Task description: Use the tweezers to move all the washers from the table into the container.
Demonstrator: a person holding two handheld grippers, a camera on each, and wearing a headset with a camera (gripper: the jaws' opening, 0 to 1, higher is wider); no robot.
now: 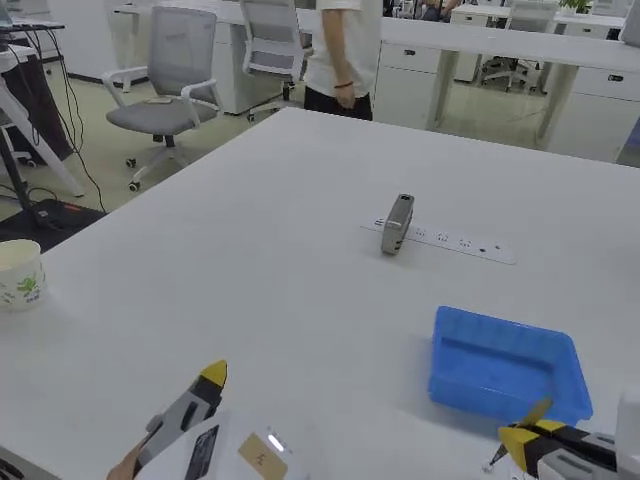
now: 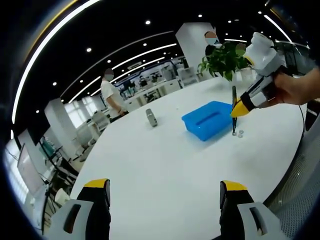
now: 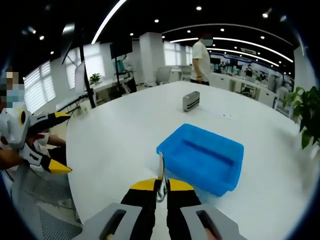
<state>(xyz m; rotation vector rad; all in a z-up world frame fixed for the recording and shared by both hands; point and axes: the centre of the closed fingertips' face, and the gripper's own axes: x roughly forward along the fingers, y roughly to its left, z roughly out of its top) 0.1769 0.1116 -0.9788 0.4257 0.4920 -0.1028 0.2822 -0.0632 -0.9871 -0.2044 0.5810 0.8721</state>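
Right gripper (image 3: 161, 186) clamps tweezers (image 3: 160, 171), lower centre, tips down beside washers (image 2: 240, 133) for pickup | blue container (image 3: 202, 155) just beyond | left gripper (image 2: 165, 187) wide, empty, idle.

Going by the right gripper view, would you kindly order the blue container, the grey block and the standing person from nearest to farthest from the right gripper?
1. Blue container, just ahead of the right gripper.
2. Grey block, farther back, centre.
3. Standing person, farthest, at the back.
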